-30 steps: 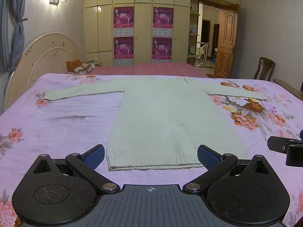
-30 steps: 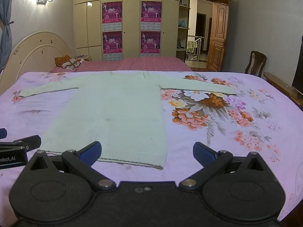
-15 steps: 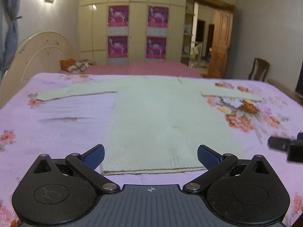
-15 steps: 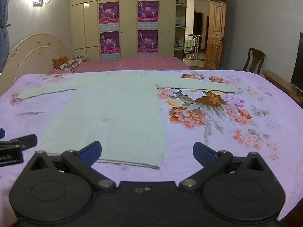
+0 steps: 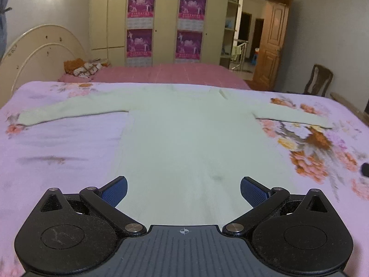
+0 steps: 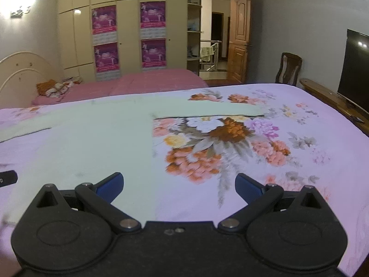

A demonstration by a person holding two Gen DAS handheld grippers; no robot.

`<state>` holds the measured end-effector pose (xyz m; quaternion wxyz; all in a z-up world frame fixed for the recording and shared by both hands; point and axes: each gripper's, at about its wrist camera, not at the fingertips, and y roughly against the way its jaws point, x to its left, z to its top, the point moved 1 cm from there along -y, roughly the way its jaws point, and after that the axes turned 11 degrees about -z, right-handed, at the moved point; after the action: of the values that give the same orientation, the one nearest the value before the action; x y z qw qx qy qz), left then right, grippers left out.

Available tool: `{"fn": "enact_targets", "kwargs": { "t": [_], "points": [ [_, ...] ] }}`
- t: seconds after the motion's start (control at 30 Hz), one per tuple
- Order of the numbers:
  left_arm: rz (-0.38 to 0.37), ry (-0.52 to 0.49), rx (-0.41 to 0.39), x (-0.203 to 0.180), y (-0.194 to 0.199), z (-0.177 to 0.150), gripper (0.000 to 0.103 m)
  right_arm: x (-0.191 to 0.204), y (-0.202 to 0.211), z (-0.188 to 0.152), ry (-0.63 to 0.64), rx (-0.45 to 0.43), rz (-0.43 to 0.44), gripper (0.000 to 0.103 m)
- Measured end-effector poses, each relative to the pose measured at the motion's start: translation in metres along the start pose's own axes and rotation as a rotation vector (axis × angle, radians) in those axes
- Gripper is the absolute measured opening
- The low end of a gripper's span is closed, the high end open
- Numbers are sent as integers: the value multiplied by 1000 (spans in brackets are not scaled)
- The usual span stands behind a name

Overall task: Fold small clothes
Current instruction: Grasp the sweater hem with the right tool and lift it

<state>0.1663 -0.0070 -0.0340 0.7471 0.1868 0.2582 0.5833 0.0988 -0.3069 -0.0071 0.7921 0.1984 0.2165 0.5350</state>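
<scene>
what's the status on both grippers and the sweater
Left gripper and right gripper open, empty. Pale green knit sweater flat on floral bedspread, unfolded. Nothing in the way.

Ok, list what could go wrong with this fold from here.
1. Both sets of jaws are open and the sweater's hem is hidden under the gripper bodies, so a grasp there may pinch the floral bedsheet along with the sweater.
2. The right gripper straddles the sweater's side edge, half over bare sheet; it could close on too little knit and slip.
3. Both sleeves lie spread out wide; lifting the body first would probably drag them and skew the fold.
</scene>
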Motion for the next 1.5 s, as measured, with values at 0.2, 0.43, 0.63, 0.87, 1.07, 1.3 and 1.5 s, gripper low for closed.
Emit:
{"fn": "enact_targets", "kwargs": {
  "t": [0.2,0.43,0.63,0.87,1.07,1.3,1.5],
  "points": [
    [9,-24,20,16,-76,45,103,-24,-70,38,-72,-2,-33,99],
    [57,11,-13,51,-161,97,103,-50,-168,82,-148,6,-74,74],
    [102,-5,-54,73,-217,120,103,-84,-259,102,-231,16,-112,60],
    [60,-17,-85,82,-259,125,99,-145,-347,95,-540,94,-73,40],
    [54,32,-51,90,-282,115,89,-170,-386,81,-681,148,-32,38],
    [62,57,-30,102,-289,106,89,-187,-402,79,-790,131,45,36],
    [100,66,-15,114,-292,108,89,-190,-409,84,-755,137,15,11]
  ]
}}
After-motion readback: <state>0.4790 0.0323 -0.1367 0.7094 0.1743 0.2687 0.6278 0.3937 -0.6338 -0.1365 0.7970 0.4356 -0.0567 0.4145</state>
